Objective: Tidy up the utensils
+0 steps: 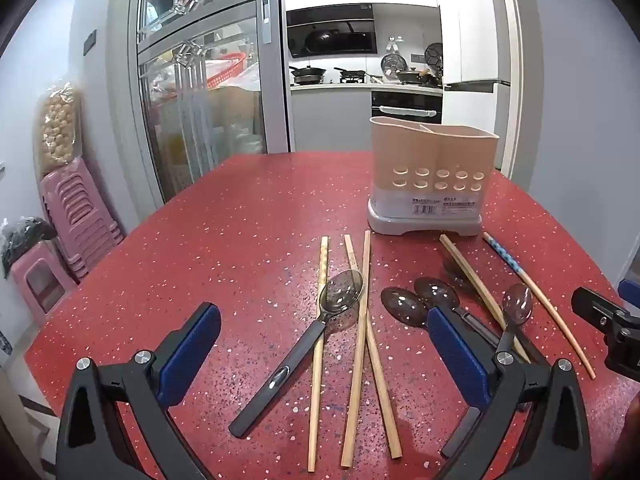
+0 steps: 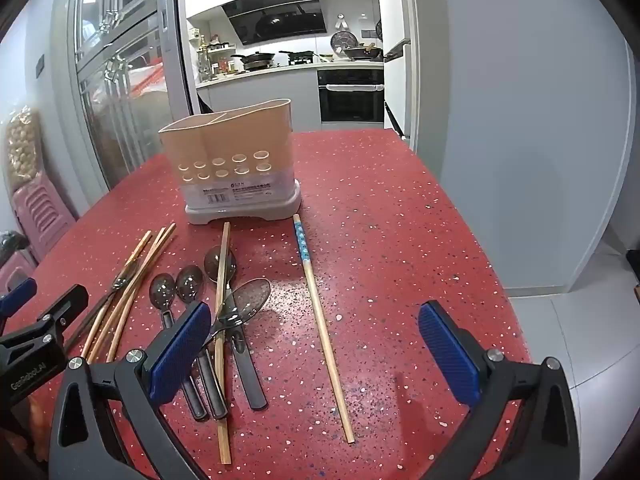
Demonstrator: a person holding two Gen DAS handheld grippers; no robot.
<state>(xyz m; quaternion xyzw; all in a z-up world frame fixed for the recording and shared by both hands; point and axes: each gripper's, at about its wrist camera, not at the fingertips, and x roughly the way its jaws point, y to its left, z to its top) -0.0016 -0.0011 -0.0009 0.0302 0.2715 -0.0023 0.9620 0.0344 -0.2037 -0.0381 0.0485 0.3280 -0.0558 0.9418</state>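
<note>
Both my grippers hover above the red bench (image 2: 400,220), fingers spread wide, nothing between them. The blue-patterned chopstick (image 2: 320,320) lies alone, long axis running away from me toward the holder (image 2: 236,168), between my right gripper (image 2: 316,352) fingers. Right hand is nearer it. My left gripper (image 1: 324,352) faces the clear spoon (image 1: 312,340) lying across three chopsticks, touching, I think.

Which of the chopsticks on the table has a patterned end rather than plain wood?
The blue-dotted chopstick, lying alone right of the spoons, its blue end nearest the utensil holder. The others are plain wood.
</note>
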